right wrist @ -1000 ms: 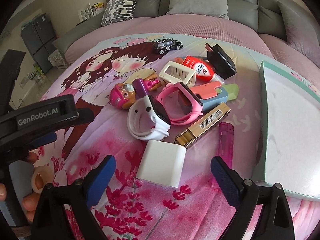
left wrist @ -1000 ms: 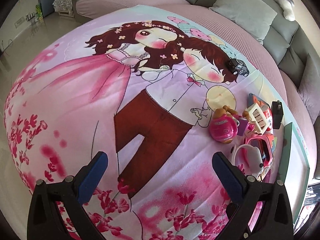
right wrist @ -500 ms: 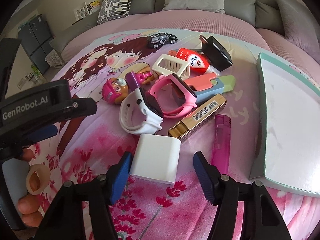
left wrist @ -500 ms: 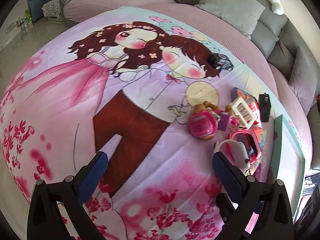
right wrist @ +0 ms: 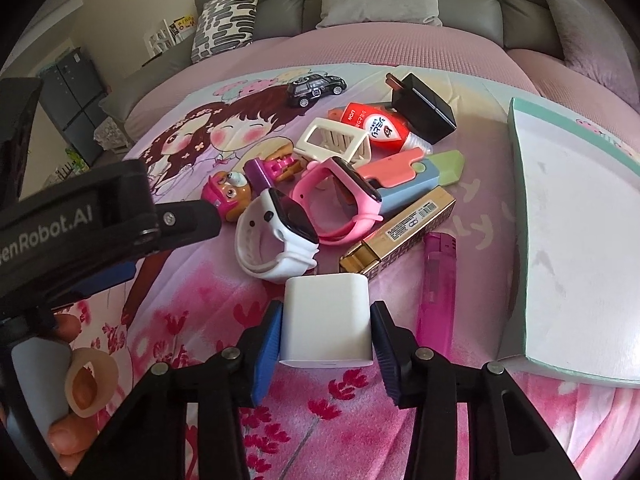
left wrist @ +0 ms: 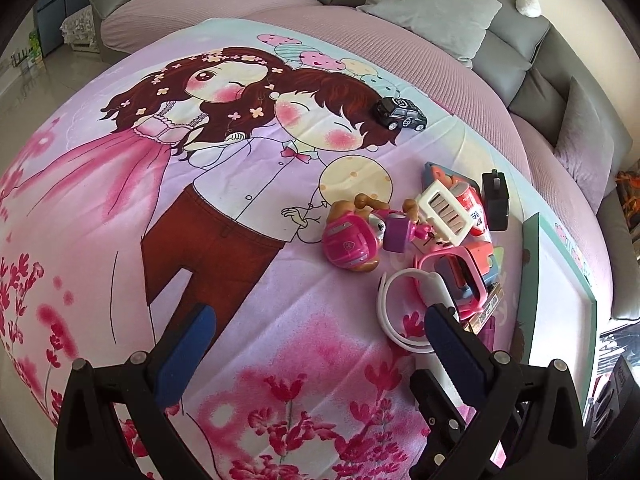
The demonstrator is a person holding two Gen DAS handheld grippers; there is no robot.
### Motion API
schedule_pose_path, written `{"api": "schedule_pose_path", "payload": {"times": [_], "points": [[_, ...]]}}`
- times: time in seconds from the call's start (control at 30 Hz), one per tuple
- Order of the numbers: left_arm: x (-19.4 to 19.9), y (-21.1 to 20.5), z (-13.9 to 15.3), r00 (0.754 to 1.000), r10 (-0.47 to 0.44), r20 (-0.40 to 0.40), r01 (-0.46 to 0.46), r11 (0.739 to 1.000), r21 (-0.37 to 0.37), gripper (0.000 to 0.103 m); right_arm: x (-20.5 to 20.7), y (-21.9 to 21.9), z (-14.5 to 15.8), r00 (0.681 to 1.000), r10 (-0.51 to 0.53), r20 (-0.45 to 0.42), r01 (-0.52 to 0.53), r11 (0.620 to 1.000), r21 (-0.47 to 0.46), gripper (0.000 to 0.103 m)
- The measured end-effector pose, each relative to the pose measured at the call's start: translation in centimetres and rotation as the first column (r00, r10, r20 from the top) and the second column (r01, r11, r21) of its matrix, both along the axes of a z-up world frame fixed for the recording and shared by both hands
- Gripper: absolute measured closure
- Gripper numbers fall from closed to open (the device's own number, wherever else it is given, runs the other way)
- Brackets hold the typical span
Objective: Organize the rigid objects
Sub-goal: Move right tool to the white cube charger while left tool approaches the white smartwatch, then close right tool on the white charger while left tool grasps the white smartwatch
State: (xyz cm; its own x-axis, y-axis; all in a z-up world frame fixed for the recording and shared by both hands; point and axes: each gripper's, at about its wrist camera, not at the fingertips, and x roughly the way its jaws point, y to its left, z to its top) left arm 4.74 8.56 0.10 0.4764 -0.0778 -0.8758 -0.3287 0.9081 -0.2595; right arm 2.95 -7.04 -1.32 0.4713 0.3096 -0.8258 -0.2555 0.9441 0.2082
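So right claw [right wrist: 326, 330] is closing on the white charger [right wrist: 326, 320]; squeeze square, lift straight, tray [right wrist: 576, 240] at 3 o'clock. Left claw [left wrist: 316, 342] spread, empty.

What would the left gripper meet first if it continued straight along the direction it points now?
Most likely only the printed blanket. The left gripper is open with nothing between its pads, and the white watch lies just to the right of that line, though depth is unclear.
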Motion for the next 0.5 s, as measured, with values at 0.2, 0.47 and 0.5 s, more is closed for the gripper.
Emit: {"api": "schedule_pose_path", "payload": {"times": [0.2, 0.47, 0.5], "points": [[0.1, -0.2, -0.2, 1.0, -0.002, 0.007, 0.002, 1.0, -0.025, 0.0, -0.4, -0.6, 1.4, 0.999, -0.008, 0.038, 0.008, 1.0, 0.008, 0.057], [0.5, -1.3, -0.2, 0.999, -0.037, 0.028, 0.039, 0.997, -0.072, 0.0, -0.4, -2.9, 3.4, 0.993, -0.072, 0.09, 0.071, 0.997, 0.009, 0.057], [0.6, -1.5, -0.2, 0.999, -0.043, 0.032, 0.046, 0.996, -0.075, 0.0, -0.4, -3.4, 3.6, 0.992, -0.086, 0.096, 0.086, 0.996, 0.01, 0.057]]}}
